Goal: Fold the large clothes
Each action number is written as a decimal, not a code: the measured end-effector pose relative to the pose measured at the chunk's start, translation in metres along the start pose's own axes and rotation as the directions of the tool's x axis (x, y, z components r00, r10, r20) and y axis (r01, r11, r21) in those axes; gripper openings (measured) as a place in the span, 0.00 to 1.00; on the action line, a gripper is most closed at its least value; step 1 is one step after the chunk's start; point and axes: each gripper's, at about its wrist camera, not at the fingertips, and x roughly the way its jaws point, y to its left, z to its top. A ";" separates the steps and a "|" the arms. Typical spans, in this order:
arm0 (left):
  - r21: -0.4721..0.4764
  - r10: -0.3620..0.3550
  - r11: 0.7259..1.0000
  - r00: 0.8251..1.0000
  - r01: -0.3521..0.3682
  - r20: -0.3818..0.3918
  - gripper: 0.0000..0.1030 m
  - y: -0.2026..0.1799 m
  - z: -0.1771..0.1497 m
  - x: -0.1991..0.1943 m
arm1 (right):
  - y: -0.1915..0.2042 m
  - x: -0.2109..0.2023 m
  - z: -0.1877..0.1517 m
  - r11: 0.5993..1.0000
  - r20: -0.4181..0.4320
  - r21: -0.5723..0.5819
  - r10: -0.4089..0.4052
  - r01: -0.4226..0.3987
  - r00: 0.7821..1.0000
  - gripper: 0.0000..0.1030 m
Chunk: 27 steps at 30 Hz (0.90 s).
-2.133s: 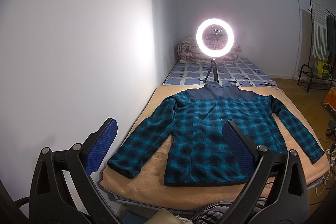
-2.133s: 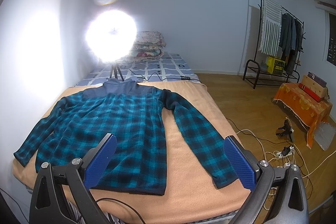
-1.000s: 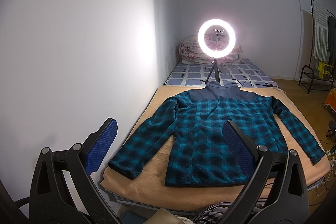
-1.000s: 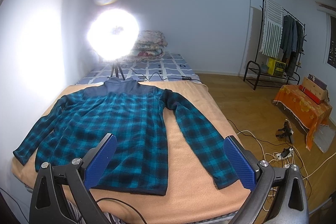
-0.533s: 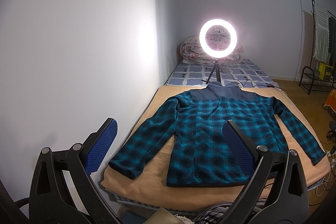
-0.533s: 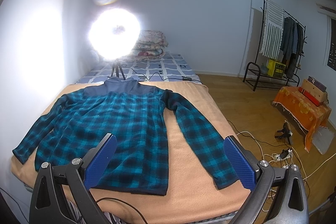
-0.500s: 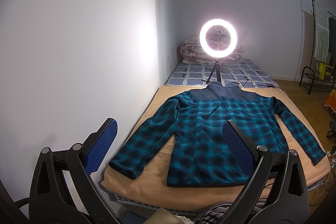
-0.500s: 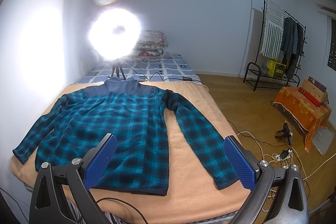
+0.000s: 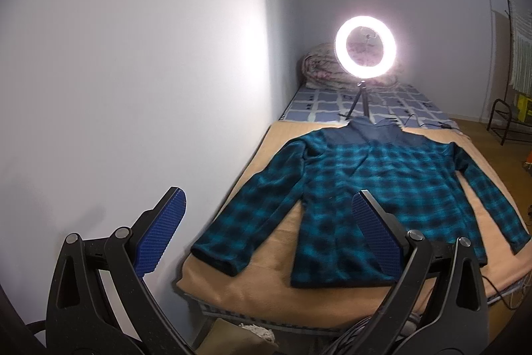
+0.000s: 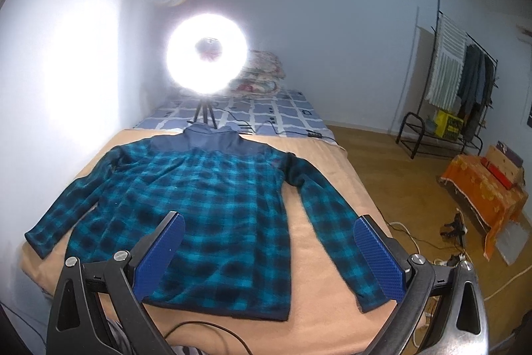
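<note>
Teal-and-black plaid fleece jacket with navy yoke lying flat, sleeves spread, on tan blanket-covered bed, unmoved since earlier, left gripper fingers wide, empty, right gripper likewise, both views nearer, lit ring light on tripod behind collar.

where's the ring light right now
The glowing round ring light stands on a small black tripod on the blue-and-white checked bedsheet, just beyond the collar of the teal plaid fleece jacket, in front of the folded floral quilt.
</note>
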 end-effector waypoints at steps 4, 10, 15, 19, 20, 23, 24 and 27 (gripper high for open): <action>-0.013 0.028 1.000 0.999 -0.028 -0.018 0.99 0.015 -0.011 0.008 | 0.025 0.004 0.010 0.999 0.012 -0.032 0.027 -0.027 1.000 1.00; -0.040 0.059 0.997 0.998 -0.060 -0.023 0.99 0.038 -0.030 0.014 | 0.072 0.016 0.025 0.991 0.018 -0.084 0.110 -0.108 0.994 1.00; -0.059 0.080 0.995 0.996 -0.082 -0.036 0.99 0.056 -0.051 0.016 | 0.115 0.032 0.037 0.958 0.024 -0.138 0.256 -0.250 0.966 0.99; -0.061 0.101 0.993 0.993 -0.105 -0.066 0.99 0.069 -0.070 0.018 | 0.161 0.055 0.044 0.914 -0.022 -0.201 0.355 -0.352 0.935 0.97; -0.062 0.103 0.992 0.992 -0.108 -0.072 0.99 0.071 -0.073 0.019 | 0.174 0.064 0.045 0.901 -0.052 -0.208 0.379 -0.381 0.924 0.94; -0.068 0.103 0.992 0.990 -0.110 -0.098 0.97 0.078 -0.085 0.020 | 0.210 0.093 0.045 0.850 -0.166 -0.181 0.470 -0.496 0.867 0.84; -0.070 0.102 0.992 0.989 -0.109 -0.104 0.97 0.079 -0.088 0.020 | 0.221 0.104 0.044 0.831 -0.206 -0.157 0.500 -0.533 0.841 0.80; -0.076 0.096 0.992 0.988 -0.106 -0.119 0.96 0.082 -0.096 0.021 | 0.254 0.133 0.038 0.780 -0.303 -0.089 0.571 -0.619 0.763 0.74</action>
